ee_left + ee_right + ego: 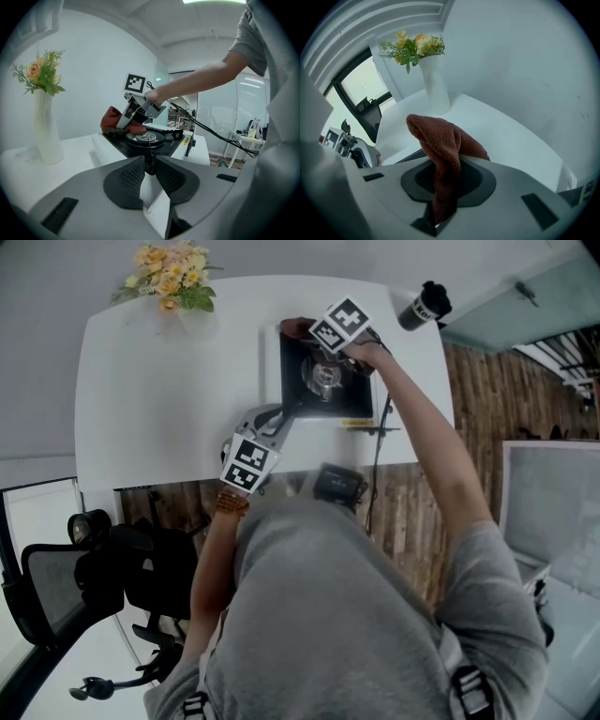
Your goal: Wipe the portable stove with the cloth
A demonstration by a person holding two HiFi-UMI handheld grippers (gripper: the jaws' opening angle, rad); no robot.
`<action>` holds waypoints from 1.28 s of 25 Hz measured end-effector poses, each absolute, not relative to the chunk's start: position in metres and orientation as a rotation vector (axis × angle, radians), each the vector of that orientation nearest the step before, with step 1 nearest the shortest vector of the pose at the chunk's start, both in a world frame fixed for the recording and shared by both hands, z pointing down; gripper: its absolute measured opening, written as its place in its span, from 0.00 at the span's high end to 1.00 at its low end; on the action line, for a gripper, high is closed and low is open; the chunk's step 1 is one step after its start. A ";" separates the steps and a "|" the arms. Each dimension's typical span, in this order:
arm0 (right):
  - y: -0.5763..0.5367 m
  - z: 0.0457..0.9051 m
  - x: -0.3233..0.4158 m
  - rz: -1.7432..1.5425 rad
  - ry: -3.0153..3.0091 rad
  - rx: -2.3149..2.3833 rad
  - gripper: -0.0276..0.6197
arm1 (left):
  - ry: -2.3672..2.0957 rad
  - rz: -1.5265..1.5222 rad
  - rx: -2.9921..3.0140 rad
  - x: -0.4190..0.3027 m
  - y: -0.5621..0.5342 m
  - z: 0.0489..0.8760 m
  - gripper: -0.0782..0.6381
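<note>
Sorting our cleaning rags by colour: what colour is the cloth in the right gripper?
Reddish brown. The cloth shows best in the right gripper view.

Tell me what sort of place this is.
Probably an office or lab rather than a kitchen. The stove sits on a white table with a vase of flowers. An office chair stands beside the table, and glass partitions show beyond.
</note>
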State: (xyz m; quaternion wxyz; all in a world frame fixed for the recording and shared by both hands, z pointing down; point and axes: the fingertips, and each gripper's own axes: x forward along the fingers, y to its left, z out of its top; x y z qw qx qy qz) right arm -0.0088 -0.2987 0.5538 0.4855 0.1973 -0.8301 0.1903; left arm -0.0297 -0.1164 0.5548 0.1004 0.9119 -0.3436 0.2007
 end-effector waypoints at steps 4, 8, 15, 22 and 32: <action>-0.299 0.556 0.002 0.523 -2.001 0.501 0.83 | -1.042 0.595 2.691 -0.031 -0.117 0.556 0.76; -0.302 0.557 0.022 0.583 -1.978 0.528 0.84 | -1.060 0.588 2.687 -0.031 -0.117 0.556 0.76; -0.303 0.558 0.050 0.520 -1.865 0.556 0.84 | -1.071 0.593 2.681 -0.031 -0.117 0.556 0.76; -0.306 0.560 0.062 0.300 -1.676 0.598 0.84 | -1.074 0.621 2.704 -0.030 -0.117 0.556 0.76; -0.311 0.470 0.062 0.363 -2.169 0.937 0.83 | -1.148 0.598 2.864 -0.036 -0.122 0.519 0.74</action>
